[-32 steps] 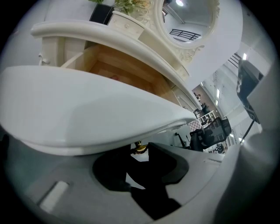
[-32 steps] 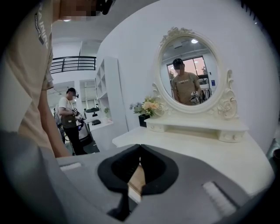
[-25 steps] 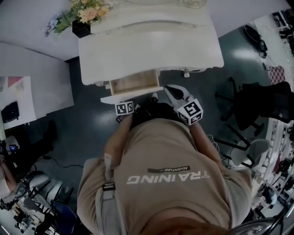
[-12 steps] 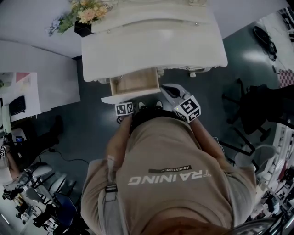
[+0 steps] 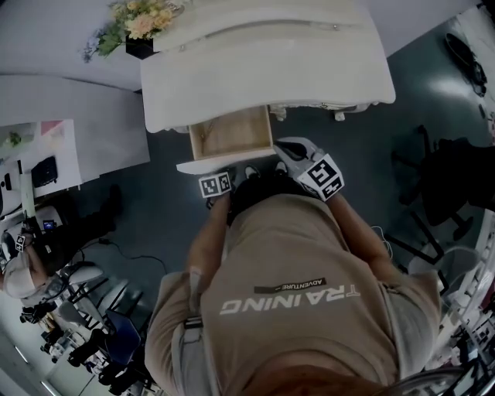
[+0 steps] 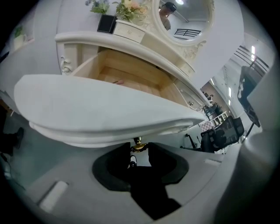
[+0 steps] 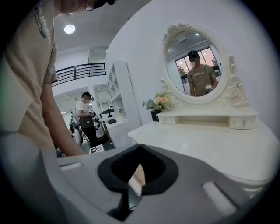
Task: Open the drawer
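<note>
At the front of the drawer (image 5: 224,163), the left gripper (image 6: 140,151) pinches its brass knob (image 6: 138,145); the pull runs toward the person (image 5: 294,294). The right gripper (image 7: 138,148) is closed and empty.

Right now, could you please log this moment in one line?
drawer: pulled out | left gripper: shut on knob | right gripper: shut, empty

Place: open-plan lab / demo hall.
Evidence:
- white dressing table (image 5: 263,69) w/ oval mirror (image 7: 199,65) and flowers (image 5: 139,19), set on dark floor (image 5: 155,220)
- black office chair (image 5: 452,174) at right
- white desk (image 5: 100,147) w/ devices at left
- stands and misc. gear (image 5: 77,309) near left
- mezzanine railing (image 7: 81,70), shelving (image 7: 118,94) and a 2nd person (image 7: 86,118) far left
</note>
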The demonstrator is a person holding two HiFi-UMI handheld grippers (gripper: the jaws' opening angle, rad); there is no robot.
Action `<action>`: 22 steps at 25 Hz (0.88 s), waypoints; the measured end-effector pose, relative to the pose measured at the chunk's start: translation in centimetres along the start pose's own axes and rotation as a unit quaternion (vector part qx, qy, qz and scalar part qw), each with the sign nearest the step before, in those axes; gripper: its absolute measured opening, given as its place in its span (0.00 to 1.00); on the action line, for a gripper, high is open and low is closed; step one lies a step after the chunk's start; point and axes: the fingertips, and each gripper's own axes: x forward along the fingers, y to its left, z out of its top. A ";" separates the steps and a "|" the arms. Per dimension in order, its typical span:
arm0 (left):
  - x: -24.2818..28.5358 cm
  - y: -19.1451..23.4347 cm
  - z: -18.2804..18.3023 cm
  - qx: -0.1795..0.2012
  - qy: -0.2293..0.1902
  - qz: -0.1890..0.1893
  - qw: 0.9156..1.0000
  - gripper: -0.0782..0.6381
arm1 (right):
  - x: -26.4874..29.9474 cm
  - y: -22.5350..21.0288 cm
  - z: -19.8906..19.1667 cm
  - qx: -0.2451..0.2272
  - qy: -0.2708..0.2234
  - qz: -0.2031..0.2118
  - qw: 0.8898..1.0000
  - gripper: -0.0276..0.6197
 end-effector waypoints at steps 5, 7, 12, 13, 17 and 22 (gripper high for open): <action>-0.3 0.0 -1.0 -0.002 -0.004 0.004 1.000 0.29 | -0.1 0.3 -0.6 -0.001 0.002 -0.001 1.000 0.05; -0.4 -0.1 -1.4 0.002 -0.007 0.001 1.000 0.29 | -0.1 0.8 -0.8 -0.004 0.002 -0.005 1.000 0.05; -1.4 -0.1 -3.4 0.016 0.003 -0.015 1.000 0.29 | -0.2 4.5 -0.6 -0.015 0.010 -0.007 1.000 0.05; -1.6 -0.1 -3.5 0.022 0.004 -0.020 1.000 0.29 | -0.2 5.4 -0.5 -0.018 0.010 -0.009 1.000 0.05; -2.7 0.7 -4.2 0.030 -0.002 -0.039 0.999 0.25 | -0.5 9.1 -0.4 -0.015 0.012 -0.035 0.999 0.05; -3.7 1.2 -4.7 0.049 -0.023 -0.064 0.996 0.23 | -1.5 12.7 -2.5 0.002 0.023 -0.075 0.997 0.05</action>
